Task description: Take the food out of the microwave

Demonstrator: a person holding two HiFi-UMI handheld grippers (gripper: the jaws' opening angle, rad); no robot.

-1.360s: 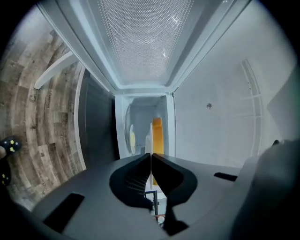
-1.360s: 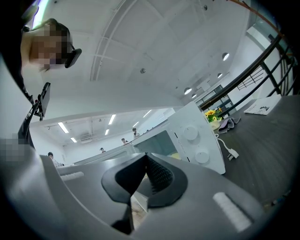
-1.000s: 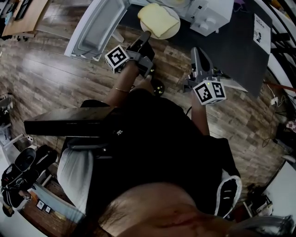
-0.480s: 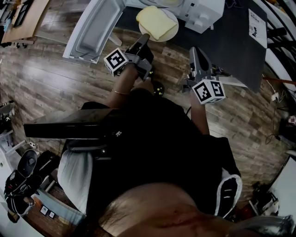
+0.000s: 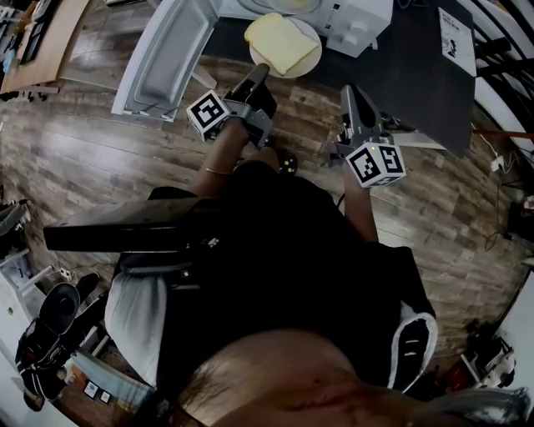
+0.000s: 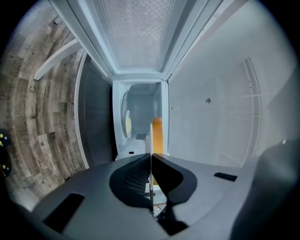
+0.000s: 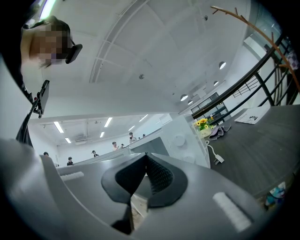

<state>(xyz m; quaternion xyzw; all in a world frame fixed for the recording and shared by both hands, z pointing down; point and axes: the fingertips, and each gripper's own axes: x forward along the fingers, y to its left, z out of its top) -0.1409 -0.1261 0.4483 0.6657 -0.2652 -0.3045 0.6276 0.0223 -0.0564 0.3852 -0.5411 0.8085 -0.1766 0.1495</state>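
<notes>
**Barely anything moving: left gripper (image 5: pixel 260 68) pinching the plate (image 5: pixel 312 43) just outside the microwave (image 5: pixel 357 21)**

Versus a second ago, only the head view's framing is drifting. The microwave and the paper (image 5: pixel 451 40) are sliding toward the top edge. Both grippers are staying put, and the plate is sitting a touch further from the microwave body.

Surface/room: the dark table (image 5: pixel 417 79) is carrying the microwave and the paper, with wood-plank floor (image 5: pixel 83 142) running in front of it. The door (image 5: pixel 163 58) is hanging wide open at frame left. The plate with the yellow food (image 5: pixel 282 40) is sitting between door and microwave body, at the table's near edge. Can't tell if it's resting on the table.

Left gripper: jaws are pressing together on the plate's thin rim. Its own view, rolled sideways, is showing the rim edge-on between the jaws. Beyond that it is showing the food as an orange strip, with the lit cavity (image 6: pixel 140 117) behind. None of that is readable from the head view.

Right gripper (image 5: pixel 350 90): jaws are pressing together with nothing between them. It is hanging beside the left gripper, apart from the plate. Its view is picking up what the head view is missing:
- sunflowers (image 7: pixel 202 123) and a cable (image 7: pixel 213 157) on the table by the microwave
- a railing (image 7: pixel 253 79)
- ceiling lights (image 7: pixel 58 126)
- people (image 7: pixel 115 146) far off
</notes>
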